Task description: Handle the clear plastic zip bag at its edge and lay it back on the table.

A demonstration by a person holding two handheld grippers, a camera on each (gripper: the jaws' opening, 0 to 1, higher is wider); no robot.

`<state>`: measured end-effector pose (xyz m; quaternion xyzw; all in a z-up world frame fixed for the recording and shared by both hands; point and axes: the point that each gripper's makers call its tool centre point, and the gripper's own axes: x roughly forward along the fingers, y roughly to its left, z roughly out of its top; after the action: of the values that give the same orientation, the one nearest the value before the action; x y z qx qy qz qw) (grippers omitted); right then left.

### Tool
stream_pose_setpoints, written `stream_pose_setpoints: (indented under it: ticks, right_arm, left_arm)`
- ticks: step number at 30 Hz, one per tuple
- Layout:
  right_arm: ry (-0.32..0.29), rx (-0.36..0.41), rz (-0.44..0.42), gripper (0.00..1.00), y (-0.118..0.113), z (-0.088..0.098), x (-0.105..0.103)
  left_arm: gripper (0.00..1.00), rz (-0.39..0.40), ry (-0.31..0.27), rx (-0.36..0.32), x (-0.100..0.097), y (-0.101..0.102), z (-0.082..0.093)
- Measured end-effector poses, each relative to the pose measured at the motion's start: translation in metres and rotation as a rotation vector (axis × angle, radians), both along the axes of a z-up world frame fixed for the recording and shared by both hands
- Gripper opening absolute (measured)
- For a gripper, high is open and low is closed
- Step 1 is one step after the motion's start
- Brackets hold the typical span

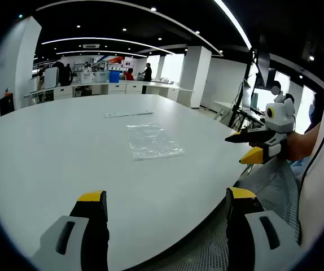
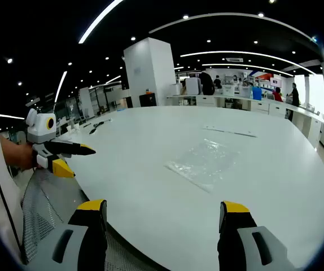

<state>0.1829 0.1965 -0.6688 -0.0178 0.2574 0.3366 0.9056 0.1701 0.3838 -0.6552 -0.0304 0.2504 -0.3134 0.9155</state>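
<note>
Seen in the left gripper view: left gripper (image 1: 165,203) low at the near rim of the white table (image 1: 49,152), jaws spread wide with nothing between them, yellow tips apart. One clear plastic zip bag (image 1: 150,141) flat on the tabletop, well ahead of those jaws and slightly toward the middle, touched by nothing. Just beyond the bag, one thin pale strip (image 1: 128,113), too small to identify. Farther right, off the table's edge, the right gripper (image 1: 246,148) held in a person's hand (image 1: 297,144), its two jaws parted and empty, pointed toward the table. Beneath it a grey mesh surface (image 1: 263,186), partly cut off by the frame. Seen in the right gripper view: at far left the left gripper (image 2: 80,161) in a hand (image 2: 18,155), jaws apart, holding nothing, beside the table's rim. Lower centre, the right gripper (image 2: 162,206) with jaws likewise wide and empty above the table edge (image 2: 150,169). Same single bag (image 2: 204,164) lying flat ahead of and between the jaw tips, well apart from them, its outline faint against the white top. Thin strip (image 2: 230,132) past it. Background counters and several distant people blurred, not countable with confidence.
</note>
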Motion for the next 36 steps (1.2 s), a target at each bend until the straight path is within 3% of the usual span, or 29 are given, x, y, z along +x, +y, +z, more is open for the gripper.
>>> stream_pose_setpoints:
  ticks: [36]
  right_arm:
    - [0.003, -0.004, 0.006, 0.82, 0.0013, -0.0003, -0.0006]
  left_arm:
    - [0.85, -0.006, 0.003, 0.001, -0.0014, -0.0013, -0.0019]
